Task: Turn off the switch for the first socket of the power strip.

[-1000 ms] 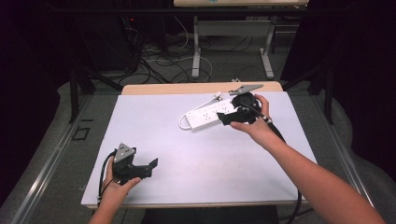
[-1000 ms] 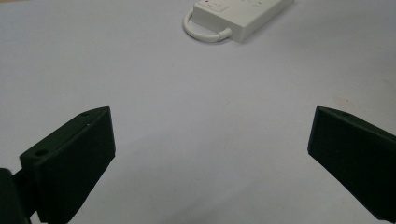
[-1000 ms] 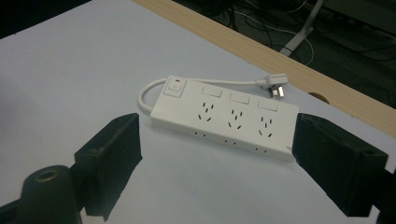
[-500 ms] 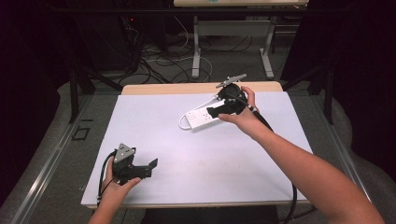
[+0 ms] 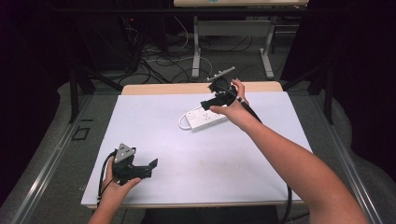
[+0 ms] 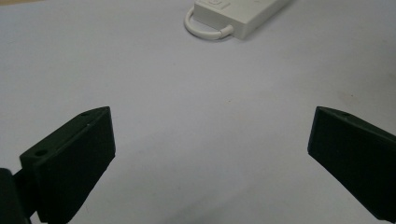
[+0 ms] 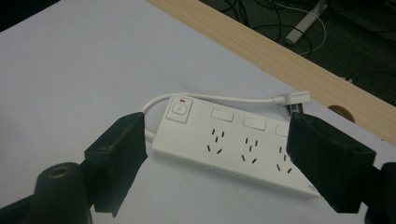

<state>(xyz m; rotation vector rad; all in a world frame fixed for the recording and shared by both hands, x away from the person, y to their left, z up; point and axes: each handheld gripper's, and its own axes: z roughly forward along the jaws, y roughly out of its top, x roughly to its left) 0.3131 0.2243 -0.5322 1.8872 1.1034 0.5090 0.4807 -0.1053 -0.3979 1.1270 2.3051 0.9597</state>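
Covering the wooden table (image 5: 187,88), white sheet (image 5: 154,126); cables (image 5: 177,56) on dark floor.

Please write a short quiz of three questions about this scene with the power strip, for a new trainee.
1. True or false: the right gripper hovers over the white power strip with jaws apart.
2. Which part of the power strip carries a small red mark? A) the switch end B) the plug C) the last socket
3. What lies between the jaws of the left gripper?

Key
1. True; its jaws have just been closing a little, pressing on nothing.
2. A, beside the switch.
3. Only the white table cover; the jaws stand wide open.
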